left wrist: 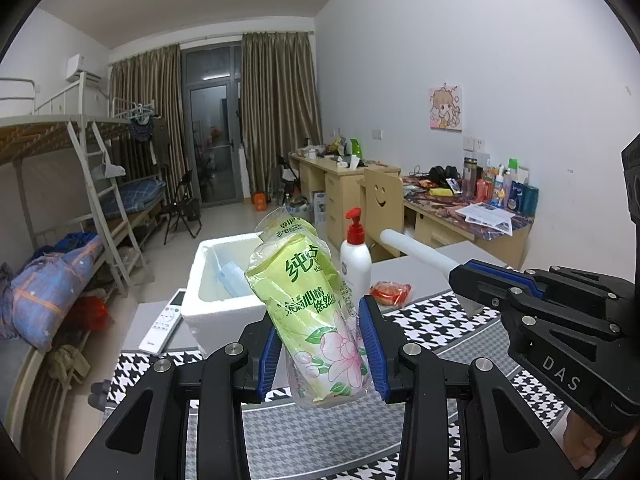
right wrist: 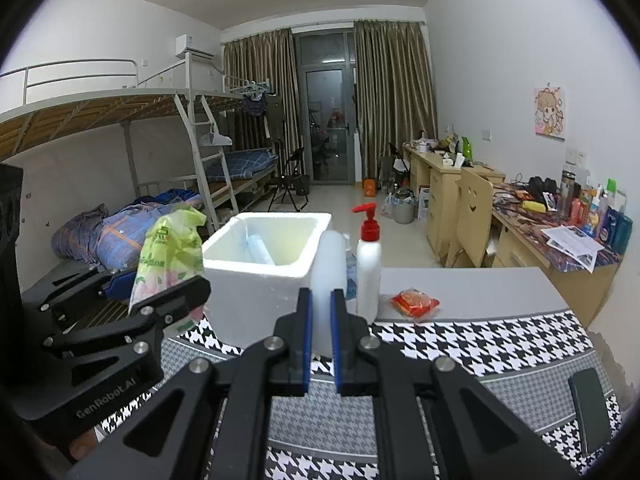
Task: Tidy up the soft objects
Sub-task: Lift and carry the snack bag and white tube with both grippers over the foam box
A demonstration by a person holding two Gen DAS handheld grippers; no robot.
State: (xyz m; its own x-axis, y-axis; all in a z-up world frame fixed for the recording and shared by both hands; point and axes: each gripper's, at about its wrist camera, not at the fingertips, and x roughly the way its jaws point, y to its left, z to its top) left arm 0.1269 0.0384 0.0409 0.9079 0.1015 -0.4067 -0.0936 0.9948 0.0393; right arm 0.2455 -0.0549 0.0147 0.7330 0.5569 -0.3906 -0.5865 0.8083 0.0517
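My left gripper [left wrist: 323, 350] was clenched on the green tissue pack [left wrist: 316, 304], held up in the air just near of the foam box [left wrist: 218, 280]. My right gripper [right wrist: 321, 340] pinched a white roll [right wrist: 328, 280], also aloft beside the box. Inside the box lay one bluish item [right wrist: 260, 250]; on the table, right of the pump bottle [right wrist: 369, 264], the red packet [right wrist: 415, 302] waited, so I judged much remained.

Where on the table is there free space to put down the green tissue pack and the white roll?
The grey tabletop right of the red snack packet is bare, as is the houndstooth cloth in front of it. It is crowded around the white foam box, with the red-capped white pump bottle close on its right and a white remote control on its left.
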